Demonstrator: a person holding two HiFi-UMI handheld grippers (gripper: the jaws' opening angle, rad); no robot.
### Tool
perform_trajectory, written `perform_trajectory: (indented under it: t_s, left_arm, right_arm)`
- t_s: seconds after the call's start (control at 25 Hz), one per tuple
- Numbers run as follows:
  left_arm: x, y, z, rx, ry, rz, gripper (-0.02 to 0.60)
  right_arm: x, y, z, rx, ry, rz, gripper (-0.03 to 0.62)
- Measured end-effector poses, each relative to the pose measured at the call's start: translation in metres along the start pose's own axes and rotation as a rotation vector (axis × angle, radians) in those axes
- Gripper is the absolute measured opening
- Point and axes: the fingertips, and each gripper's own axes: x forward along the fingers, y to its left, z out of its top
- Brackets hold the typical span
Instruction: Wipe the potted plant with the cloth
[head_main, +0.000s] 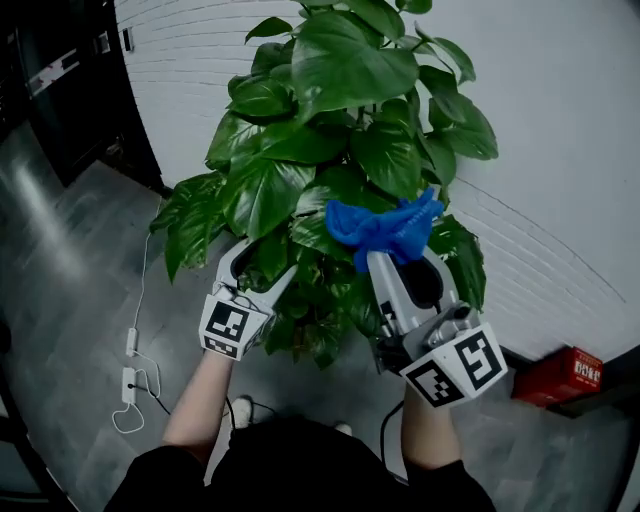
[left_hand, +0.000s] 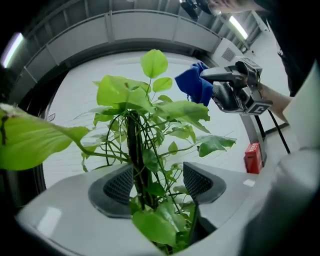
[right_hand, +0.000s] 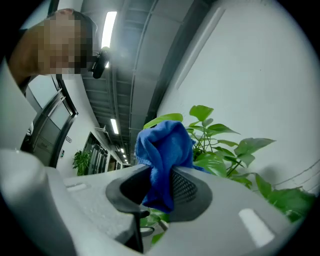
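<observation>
The potted plant (head_main: 340, 120) with broad green leaves stands against the white wall. My left gripper (head_main: 258, 268) is pushed into its lower left foliage. In the left gripper view the left gripper (left_hand: 157, 182) is open, with dark stems and small leaves of the plant (left_hand: 135, 100) between the pads, not pinched. My right gripper (head_main: 403, 255) is shut on a bunched blue cloth (head_main: 385, 228), held against leaves at the plant's right middle. In the right gripper view the cloth (right_hand: 165, 150) bulges out above the right gripper (right_hand: 160, 185). The pot is hidden by leaves.
A red box (head_main: 565, 377) sits on the floor by the wall at the right. A white power strip and cable (head_main: 130, 370) lie on the grey floor at the left. A dark doorway (head_main: 70, 80) is at the far left.
</observation>
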Motion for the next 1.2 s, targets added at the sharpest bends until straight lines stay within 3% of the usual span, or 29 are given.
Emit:
perform_trajectory:
  t_s: [0.12, 0.24, 0.4, 0.52, 0.68, 0.84, 1.04, 1.2]
  left_arm:
    - [-0.004, 0.031, 0.006, 0.05, -0.063, -0.058, 0.301]
    - [-0.007, 0.042, 0.015, 0.082, -0.116, -0.162, 0.301]
    - [-0.022, 0.02, 0.015, 0.014, -0.172, -0.38, 0.301]
    - [-0.045, 0.019, -0.005, -0.008, -0.149, -0.47, 0.301]
    - [-0.072, 0.04, -0.038, -0.03, -0.106, -0.494, 0.301]
    - [-0.078, 0.085, -0.078, -0.054, -0.052, -0.432, 0.301]
    - [-0.059, 0.132, -0.061, -0.066, -0.139, -0.414, 0.301]
    - [-0.052, 0.141, -0.023, -0.172, -0.26, -0.502, 0.293]
  right_arm:
    - [0.037, 0.026, -0.001, -0.061, -0.018, -0.053, 0.103]
    - [0.066, 0.045, -0.006, -0.112, -0.013, -0.158, 0.103]
    - [0.076, 0.069, -0.011, -0.133, -0.017, -0.297, 0.103]
    - [0.089, 0.086, -0.018, -0.141, -0.018, -0.35, 0.103]
    - [0.121, 0.114, -0.02, -0.178, -0.017, -0.338, 0.103]
    - [0.167, 0.151, -0.022, -0.222, 0.016, -0.239, 0.103]
    - [0.225, 0.172, -0.057, -0.271, 0.147, -0.168, 0.103]
    - [0.246, 0.166, -0.085, -0.313, 0.256, -0.193, 0.103]
